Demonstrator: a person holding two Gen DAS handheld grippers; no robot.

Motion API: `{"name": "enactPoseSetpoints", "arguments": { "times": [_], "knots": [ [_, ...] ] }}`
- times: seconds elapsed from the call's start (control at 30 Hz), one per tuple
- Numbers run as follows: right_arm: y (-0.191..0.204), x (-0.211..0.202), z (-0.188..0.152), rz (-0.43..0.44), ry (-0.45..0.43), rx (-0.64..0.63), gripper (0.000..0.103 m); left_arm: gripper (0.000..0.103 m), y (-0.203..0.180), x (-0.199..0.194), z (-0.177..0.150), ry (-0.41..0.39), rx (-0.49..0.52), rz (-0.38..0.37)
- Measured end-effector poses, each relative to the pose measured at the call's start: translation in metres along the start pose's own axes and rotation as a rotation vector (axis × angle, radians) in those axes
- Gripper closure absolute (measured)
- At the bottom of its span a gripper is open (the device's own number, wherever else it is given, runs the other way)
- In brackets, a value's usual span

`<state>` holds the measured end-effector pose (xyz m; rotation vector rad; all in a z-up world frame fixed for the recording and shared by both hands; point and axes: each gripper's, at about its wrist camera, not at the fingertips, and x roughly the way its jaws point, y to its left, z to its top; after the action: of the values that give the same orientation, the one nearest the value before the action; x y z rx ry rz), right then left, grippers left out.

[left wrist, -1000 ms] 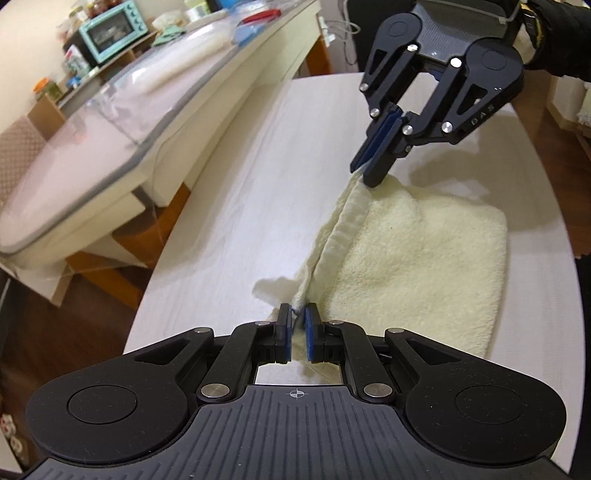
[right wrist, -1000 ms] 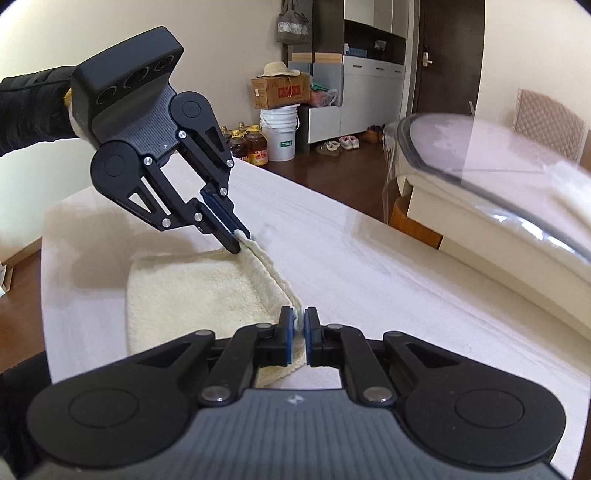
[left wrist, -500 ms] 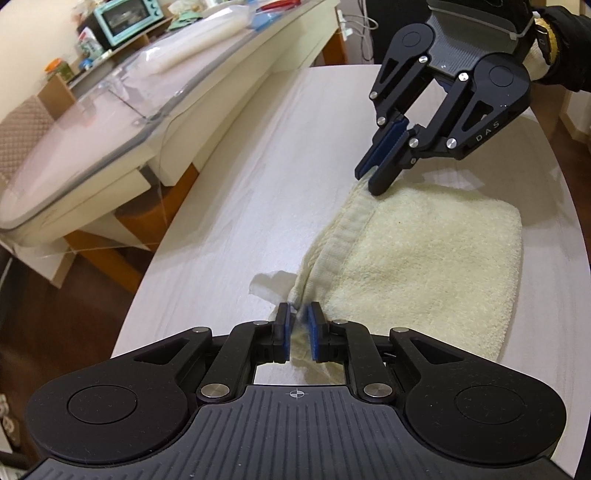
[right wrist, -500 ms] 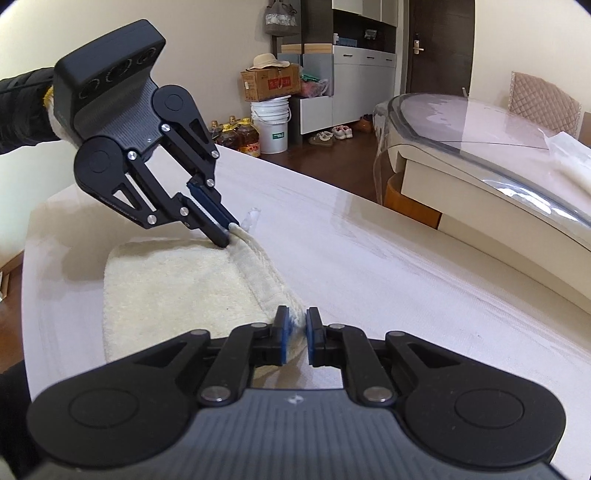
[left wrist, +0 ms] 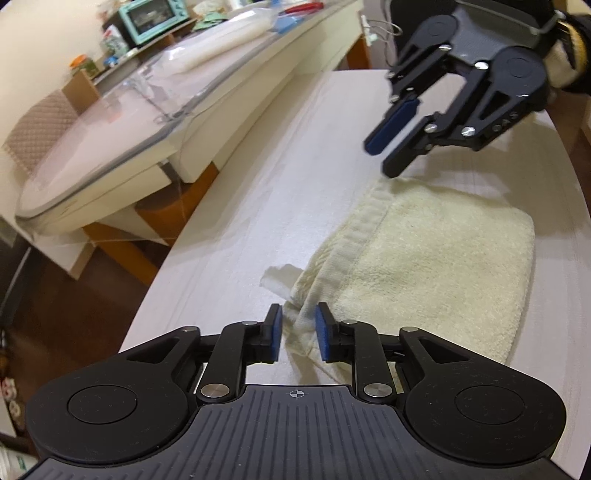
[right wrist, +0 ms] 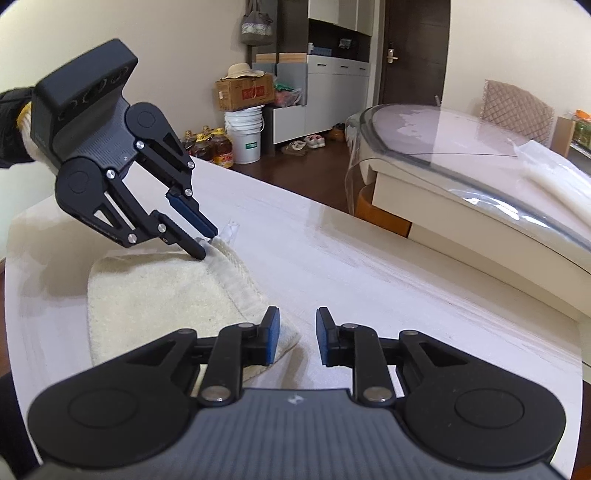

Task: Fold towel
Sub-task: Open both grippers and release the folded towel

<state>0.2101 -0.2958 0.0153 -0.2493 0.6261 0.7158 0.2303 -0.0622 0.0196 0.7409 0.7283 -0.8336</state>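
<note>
Jaws of left gripper [left wrist: 297, 332] and right gripper [right wrist: 297, 335] are opening off the towel [left wrist: 424, 266] hem, so both should lift away straight, without dragging the fold.

One folded cream terry towel [left wrist: 436, 266] and two black two-finger grippers, left [left wrist: 298, 334] and right [right wrist: 297, 336], are seen on one white table [left wrist: 280, 177].

towel [left wrist: 436, 254] folded flat on table [left wrist: 258, 206] | glass-topped table [left wrist: 110, 122] beside it | toaster oven [left wrist: 151, 18] behind
</note>
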Motion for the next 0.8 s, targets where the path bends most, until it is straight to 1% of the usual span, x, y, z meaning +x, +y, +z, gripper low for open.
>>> {"name": "enactPoseSetpoints", "arguments": {
  "times": [0.1,0.17,0.27,0.33,0.37,0.43,0.53,0.6,0.67,0.73,0.8],
  "knots": [
    [0.004,-0.012,-0.003,-0.014,-0.012,0.026,0.072,0.065,0.007,-0.012,-0.006,-0.015,-0.069,0.038],
    [0.010,-0.021,-0.005,-0.020,-0.015,0.041,0.071,0.063,0.011,-0.021,-0.013,-0.024,-0.115,0.066],
    [0.023,-0.032,-0.012,-0.008,-0.022,0.056,0.071,0.058,0.012,-0.035,-0.024,-0.042,-0.174,0.093],
    [0.035,-0.037,-0.018,0.000,-0.021,0.057,0.071,0.057,0.007,-0.044,-0.032,-0.058,-0.207,0.105],
    [0.041,-0.039,-0.020,0.004,-0.019,0.059,0.071,0.058,0.001,-0.049,-0.036,-0.069,-0.222,0.093],
    [0.055,-0.041,-0.025,0.014,-0.015,0.065,0.071,0.058,-0.008,-0.055,-0.039,-0.081,-0.227,0.085],
    [0.070,-0.042,-0.031,0.014,-0.008,0.061,0.070,0.058,-0.024,-0.057,-0.045,-0.094,-0.238,0.047],
    [0.070,-0.040,-0.032,0.008,-0.002,0.069,0.069,0.058,-0.031,-0.053,-0.046,-0.089,-0.237,0.037],
    [0.067,-0.038,-0.030,-0.010,0.002,0.087,0.067,0.058,-0.035,-0.050,-0.044,-0.083,-0.231,0.048],
    [0.056,-0.037,-0.027,-0.022,-0.006,0.132,0.066,0.058,-0.034,-0.046,-0.041,-0.077,-0.229,0.067],
    [0.045,-0.035,-0.023,-0.027,-0.020,0.173,0.064,0.058,-0.028,-0.041,-0.037,-0.074,-0.236,0.089]
  ]
}}
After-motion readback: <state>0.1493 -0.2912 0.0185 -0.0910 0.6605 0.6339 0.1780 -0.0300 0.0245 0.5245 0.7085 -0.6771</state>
